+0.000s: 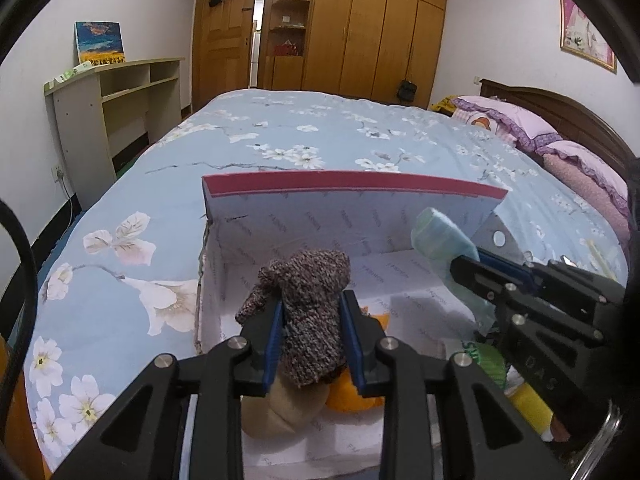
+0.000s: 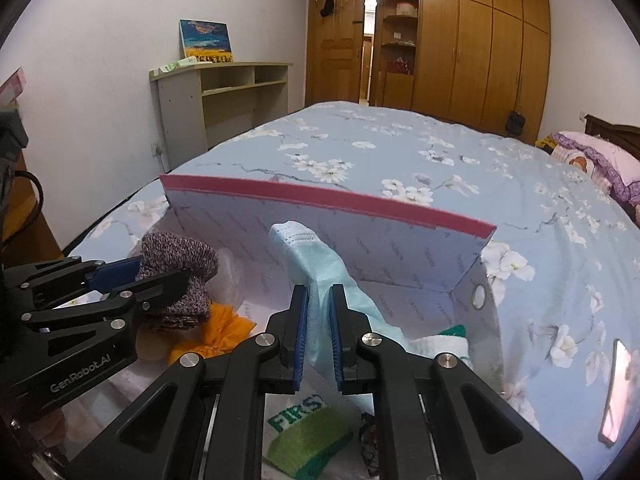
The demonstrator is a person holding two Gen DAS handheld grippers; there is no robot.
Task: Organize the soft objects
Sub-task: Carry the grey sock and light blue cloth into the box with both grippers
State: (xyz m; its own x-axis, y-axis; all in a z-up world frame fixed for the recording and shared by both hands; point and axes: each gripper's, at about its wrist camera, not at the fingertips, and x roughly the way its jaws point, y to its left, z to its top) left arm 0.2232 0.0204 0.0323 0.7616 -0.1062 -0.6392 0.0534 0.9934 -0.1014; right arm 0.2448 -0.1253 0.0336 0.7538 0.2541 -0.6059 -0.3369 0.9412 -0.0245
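Over the open box (image 1: 348, 200) on the bed, the left gripper (image 1: 312, 332) clamps a brown knit sock (image 1: 312, 300) near the left wall; the right gripper (image 2: 319, 336) pinches a pale blue sock (image 2: 316, 264) toward the right wall, both socks pointing at the far wall.

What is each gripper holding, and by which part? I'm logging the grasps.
Left gripper pinches the brown knitted sock around its middle. Right gripper pinches the light blue sock mid-length.

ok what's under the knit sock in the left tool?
Under the knit sock held by the left tool: an orange cloth and a beige soft item on the box floor. The sock and tool cover parts of both.
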